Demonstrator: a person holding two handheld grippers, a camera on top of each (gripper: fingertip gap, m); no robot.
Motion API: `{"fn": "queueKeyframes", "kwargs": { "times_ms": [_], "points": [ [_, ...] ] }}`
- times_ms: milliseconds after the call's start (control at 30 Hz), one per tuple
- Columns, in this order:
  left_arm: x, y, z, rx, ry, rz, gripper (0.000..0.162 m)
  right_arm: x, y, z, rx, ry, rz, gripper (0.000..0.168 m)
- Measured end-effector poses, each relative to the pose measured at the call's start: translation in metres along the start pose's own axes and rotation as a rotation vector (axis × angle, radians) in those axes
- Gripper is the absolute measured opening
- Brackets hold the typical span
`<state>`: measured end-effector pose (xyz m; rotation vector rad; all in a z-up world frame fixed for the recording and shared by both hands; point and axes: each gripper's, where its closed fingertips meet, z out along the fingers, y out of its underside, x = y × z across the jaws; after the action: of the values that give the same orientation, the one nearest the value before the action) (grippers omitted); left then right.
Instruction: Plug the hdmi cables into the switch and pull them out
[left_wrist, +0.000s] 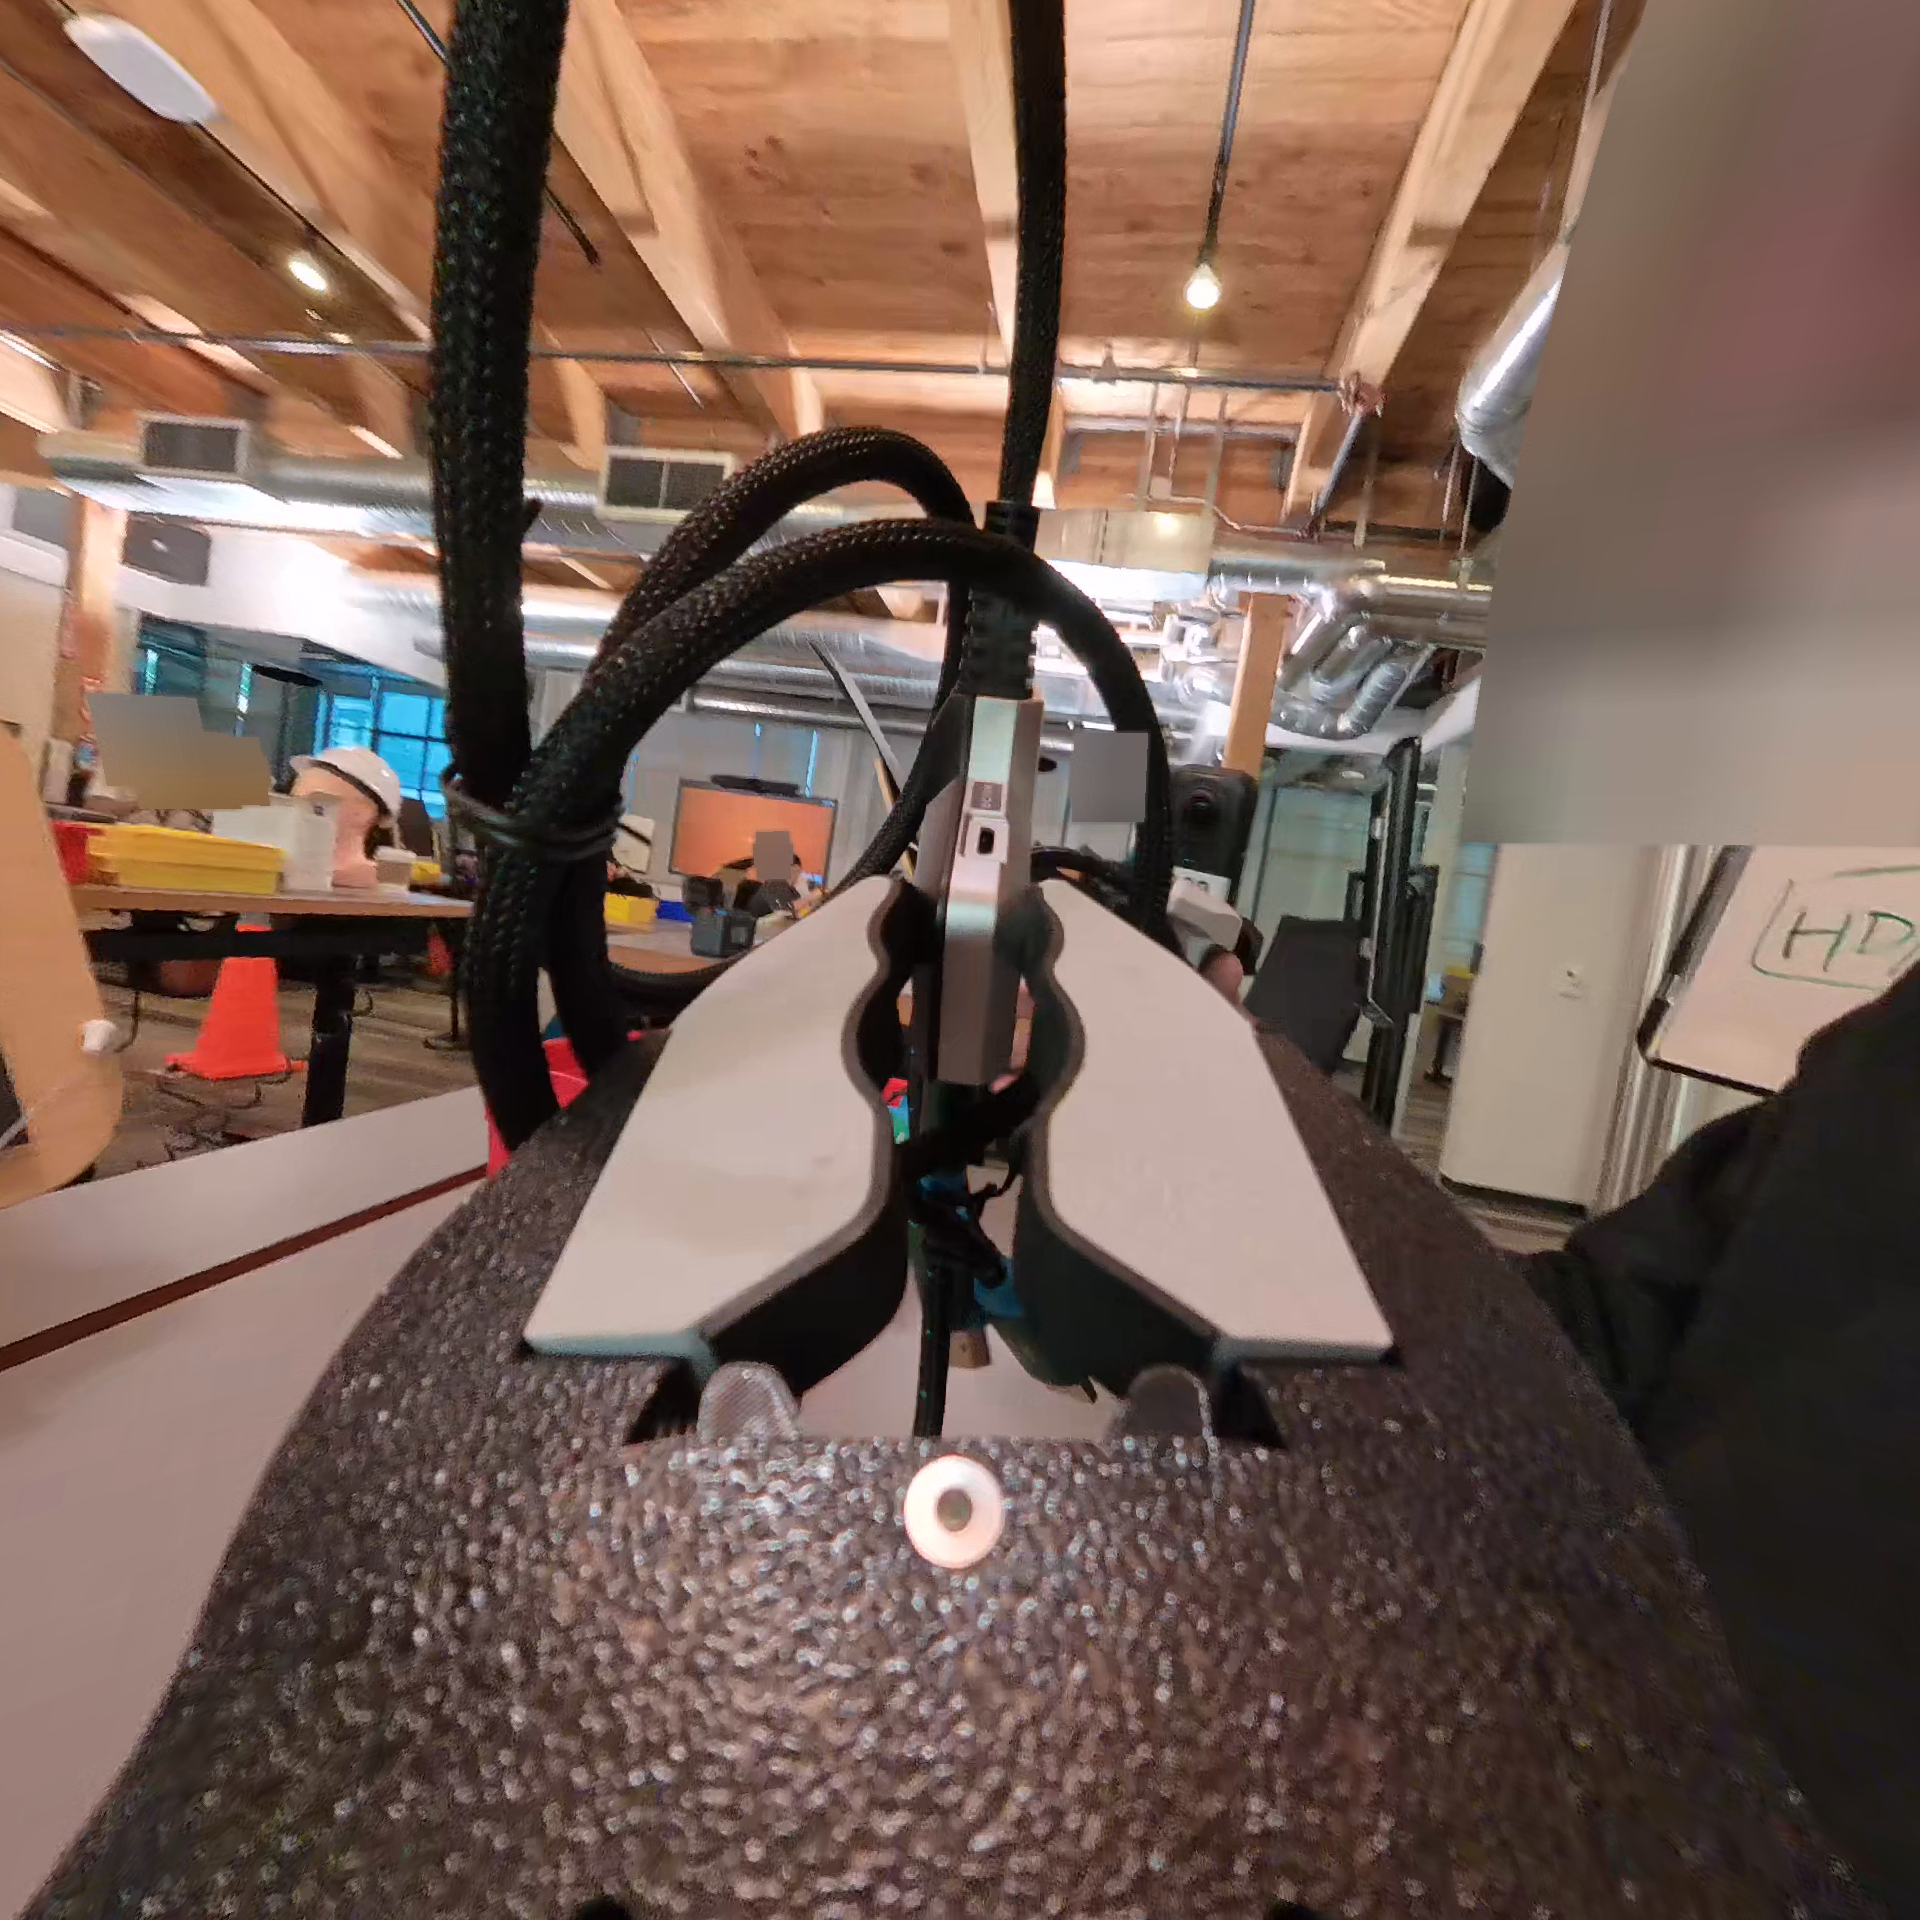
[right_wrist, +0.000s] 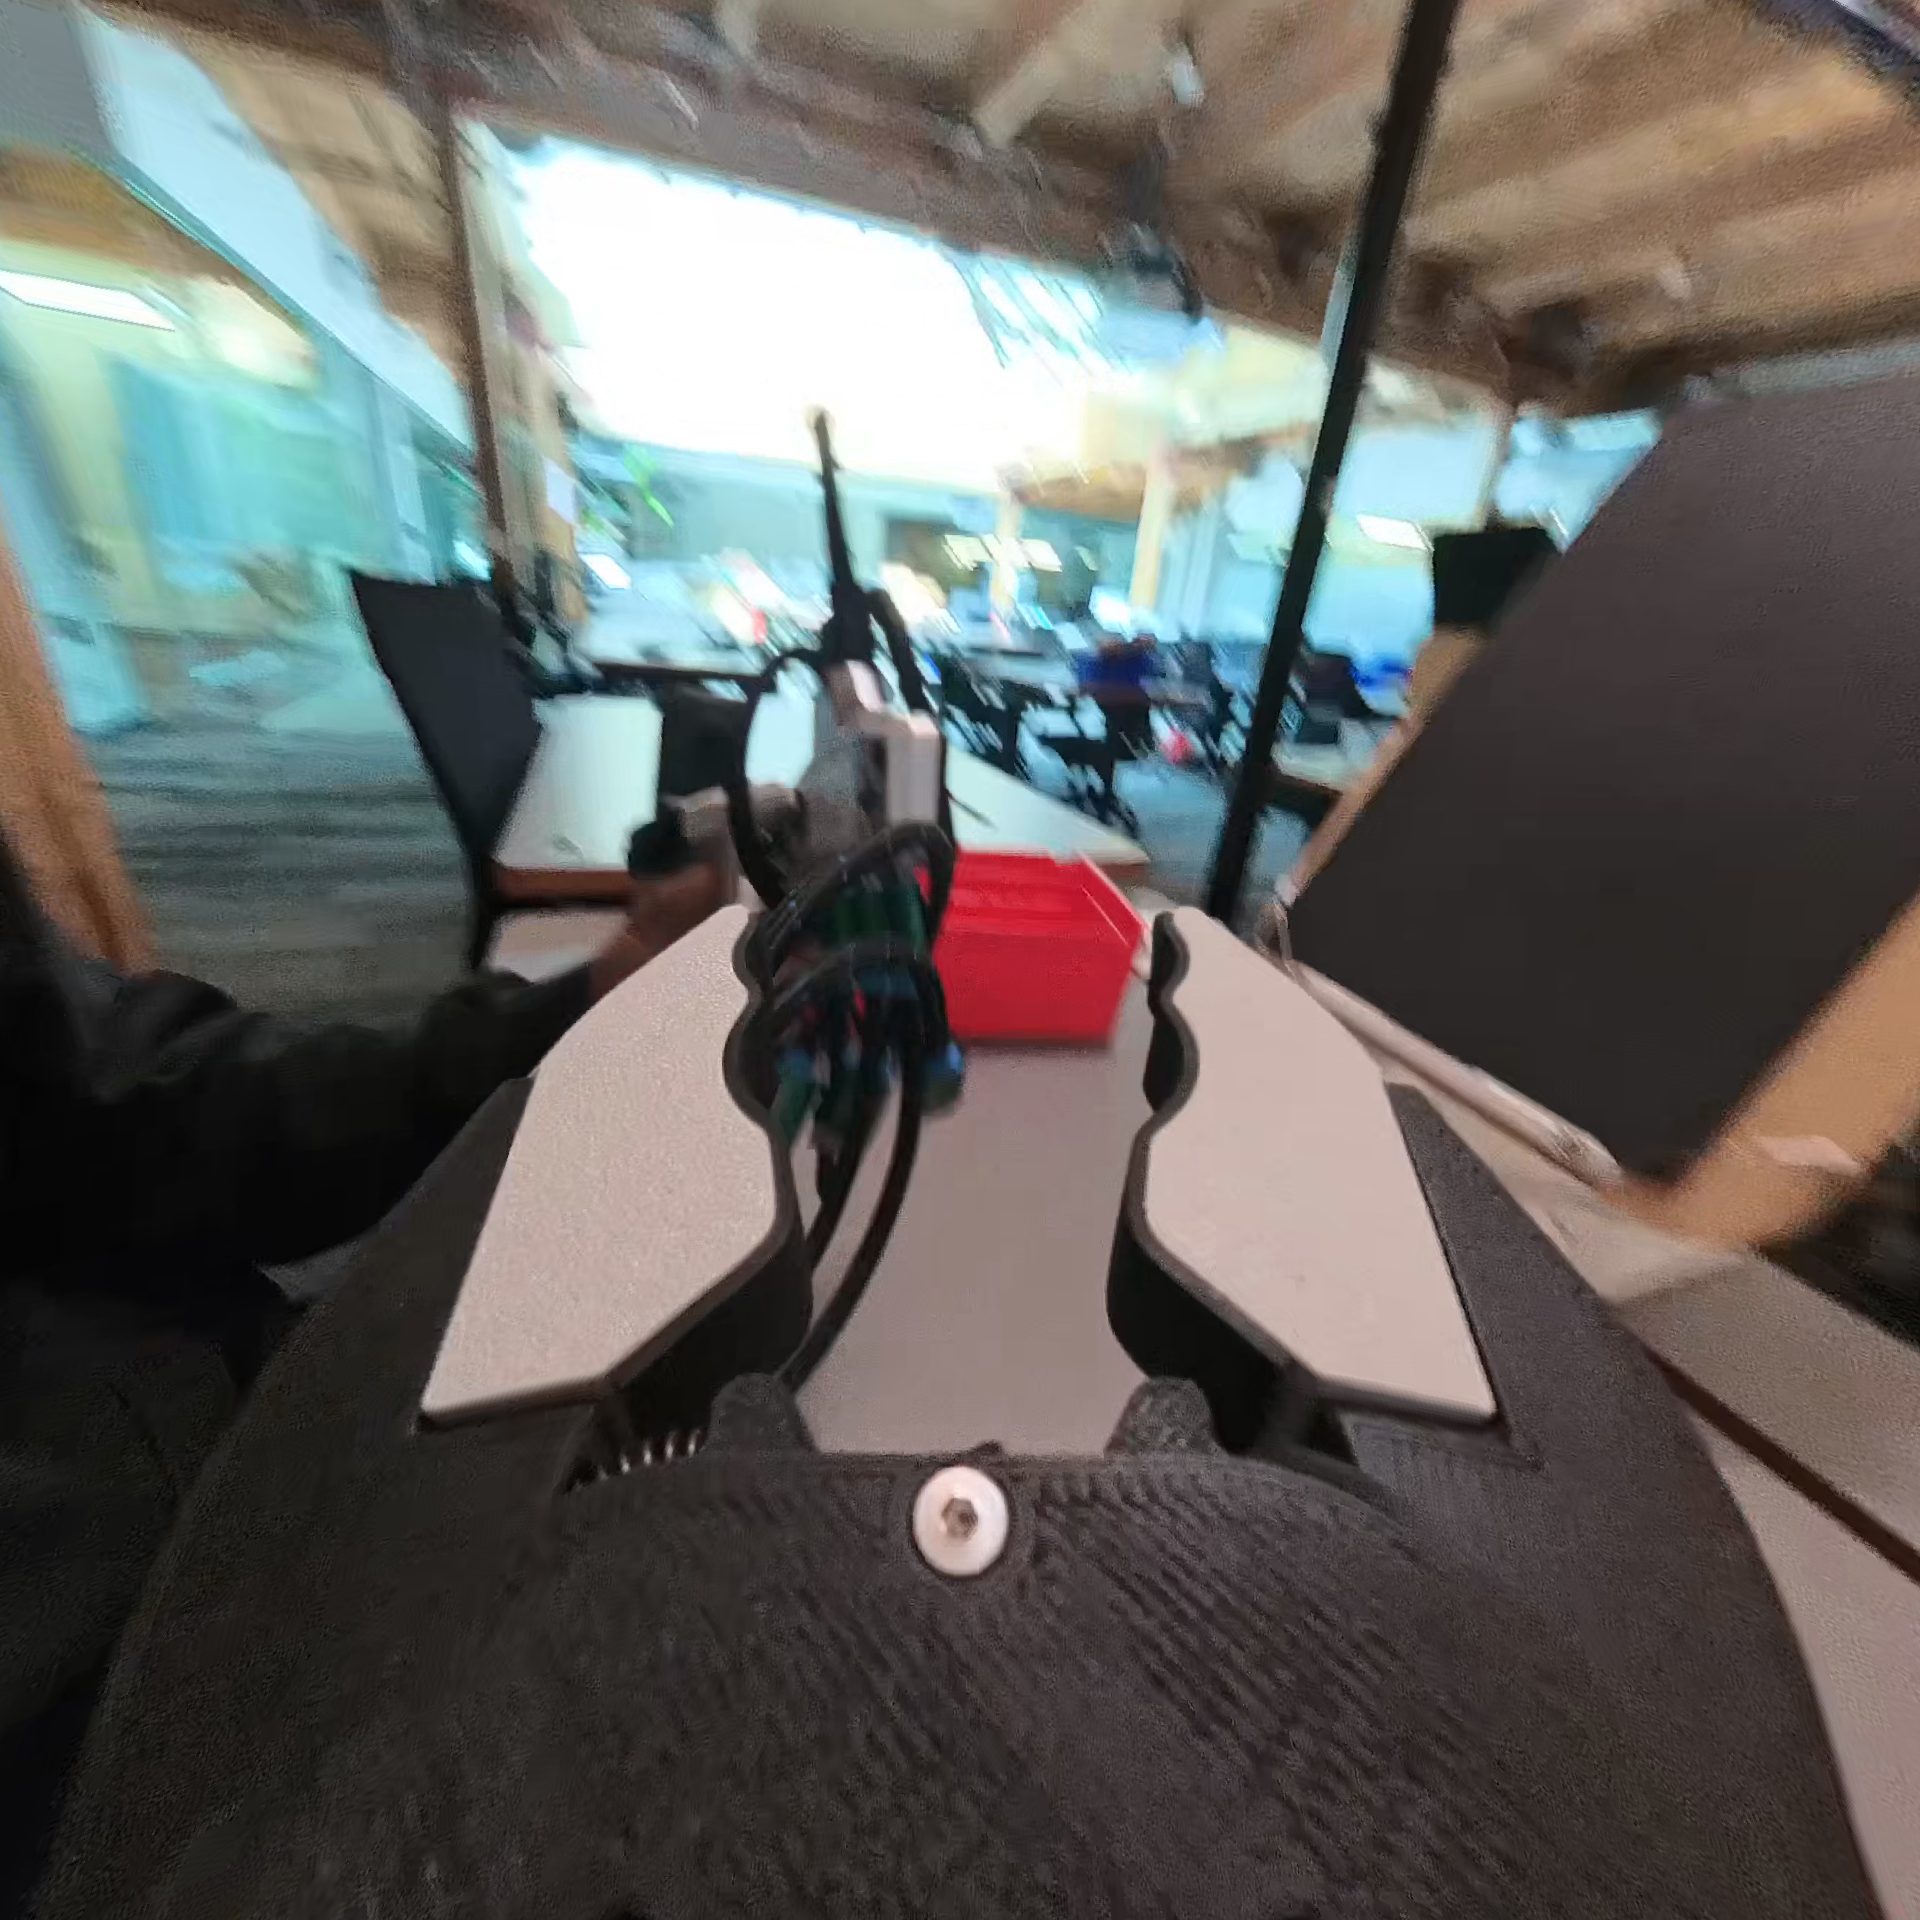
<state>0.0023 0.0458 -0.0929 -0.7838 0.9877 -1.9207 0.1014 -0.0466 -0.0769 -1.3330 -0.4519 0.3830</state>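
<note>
Left tongs (left_wrist: 961, 935) clamped — right tongs (right_wrist: 951, 961) agape

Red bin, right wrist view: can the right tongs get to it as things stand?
Probably yes. The right tongs are open, and the red bin sits just beyond their tips; only the cable bundle crowds the left finger.

Silver switch (left_wrist: 977, 914) stands upright; black braided hdmi cables (left_wrist: 1023, 312) plugged in.

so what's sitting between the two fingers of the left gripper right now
In the left wrist view, the left gripper is clamped on the silver HDMI switch, held upright, with a black braided HDMI cable plugged into its top end.
</note>
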Motion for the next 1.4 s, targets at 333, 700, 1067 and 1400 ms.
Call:
{"fn": "queueKeyframes", "kwargs": {
  "times_ms": [333, 700, 1067, 1400],
  "points": [
    [0.014, -0.004, 0.007, 0.008, 0.084, -0.057, 0.020, 0.044, 0.031, -0.026, 0.025, 0.052, 0.128, 0.056],
    [0.018, 0.015, 0.021, -0.059, 0.078, -0.025, 0.020, -0.021, 0.039, 0.049, -0.012, -0.105, -0.086, 0.022],
    [0.020, 0.005, 0.020, -0.032, 0.062, 0.011, 0.020, -0.026, 0.063, 0.057, -0.153, -0.128, -0.102, 0.012],
    [0.027, 0.004, 0.020, -0.043, 0.083, 0.036, 0.019, -0.028, 0.032, 0.053, 0.033, -0.142, -0.022, 0.020]
  ]
}}
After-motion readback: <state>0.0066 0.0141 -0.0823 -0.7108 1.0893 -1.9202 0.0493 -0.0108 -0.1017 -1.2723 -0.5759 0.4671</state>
